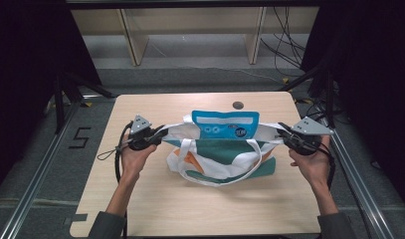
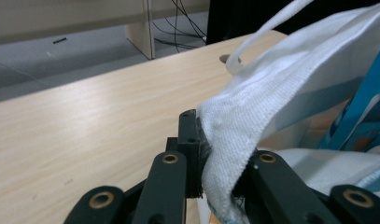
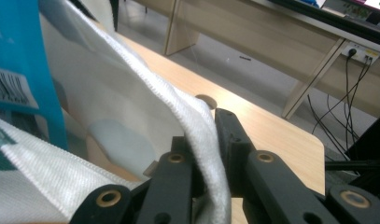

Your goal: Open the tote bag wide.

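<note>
Pale wood table (image 1: 140, 209) carries a white, teal and orange tote bag (image 1: 225, 164) at its middle, mouth pulled wide. My left gripper (image 1: 162, 133) is clamped on the bag's left rim, my right gripper (image 1: 281, 132) on its right rim, white hem pinched between each pair of jaws. A blue packet (image 1: 225, 124) stands upright inside the bag. Cables (image 1: 284, 47) lie on the floor beyond.

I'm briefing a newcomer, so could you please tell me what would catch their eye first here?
Mid-table, a white, teal and orange bag is pulled open sideways. The left tongs and right tongs each clamp its white rim at opposite ends. A bright blue packet stands up out of the bag's mouth.
</note>
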The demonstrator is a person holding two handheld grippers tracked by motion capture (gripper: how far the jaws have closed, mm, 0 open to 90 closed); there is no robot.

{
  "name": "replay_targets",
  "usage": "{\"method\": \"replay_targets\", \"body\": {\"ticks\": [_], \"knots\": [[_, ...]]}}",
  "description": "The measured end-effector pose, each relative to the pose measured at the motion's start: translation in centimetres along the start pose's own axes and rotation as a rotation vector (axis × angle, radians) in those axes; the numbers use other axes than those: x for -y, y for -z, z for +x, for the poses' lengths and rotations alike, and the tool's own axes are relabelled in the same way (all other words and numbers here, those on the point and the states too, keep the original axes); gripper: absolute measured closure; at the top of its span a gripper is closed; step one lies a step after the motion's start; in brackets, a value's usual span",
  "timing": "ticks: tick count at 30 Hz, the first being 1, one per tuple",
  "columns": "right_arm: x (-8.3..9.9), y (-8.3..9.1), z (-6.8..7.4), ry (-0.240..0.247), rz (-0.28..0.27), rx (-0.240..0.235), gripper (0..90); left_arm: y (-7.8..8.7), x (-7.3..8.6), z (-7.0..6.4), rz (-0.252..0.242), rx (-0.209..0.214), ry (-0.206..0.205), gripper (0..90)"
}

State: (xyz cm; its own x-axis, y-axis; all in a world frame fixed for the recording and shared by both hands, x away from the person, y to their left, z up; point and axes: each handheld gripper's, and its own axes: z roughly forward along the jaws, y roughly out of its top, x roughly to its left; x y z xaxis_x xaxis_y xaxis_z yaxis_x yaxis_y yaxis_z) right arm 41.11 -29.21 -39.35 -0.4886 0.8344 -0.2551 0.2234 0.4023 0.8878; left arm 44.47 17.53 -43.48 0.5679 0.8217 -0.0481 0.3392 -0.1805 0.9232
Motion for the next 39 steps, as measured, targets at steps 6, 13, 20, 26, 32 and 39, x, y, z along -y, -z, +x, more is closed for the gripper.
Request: {"method": "replay_targets", "body": {"ticks": [6,13,20,26,32,39], "knots": [[1.1,-0.2,0.2,0.015,0.04,-0.007,83.6,-0.7,1.6,-0.9,0.056,0.012,-0.01,80.5],[2.9,-1.0,0.3,-0.03,0.104,-0.026,83.6,-2.0,3.4,-1.7,0.131,0.046,-0.035,80.6],[3.9,-1.6,0.5,-0.006,0.132,-0.047,83.6,-2.4,4.3,-1.8,0.178,0.05,-0.035,80.5],[5.2,-2.2,1.2,0.0,0.184,-0.072,83.6,-3.6,5.8,-2.2,0.251,0.063,-0.066,80.3],[6.6,-3.2,1.8,0.031,0.255,-0.1,83.5,-4.0,6.5,-2.1,0.274,0.068,-0.067,80.3],[8.2,-4.6,1.8,0.007,0.302,-0.17,84.4,-4.2,7.0,-2.1,0.307,0.088,-0.086,80.0]]}}
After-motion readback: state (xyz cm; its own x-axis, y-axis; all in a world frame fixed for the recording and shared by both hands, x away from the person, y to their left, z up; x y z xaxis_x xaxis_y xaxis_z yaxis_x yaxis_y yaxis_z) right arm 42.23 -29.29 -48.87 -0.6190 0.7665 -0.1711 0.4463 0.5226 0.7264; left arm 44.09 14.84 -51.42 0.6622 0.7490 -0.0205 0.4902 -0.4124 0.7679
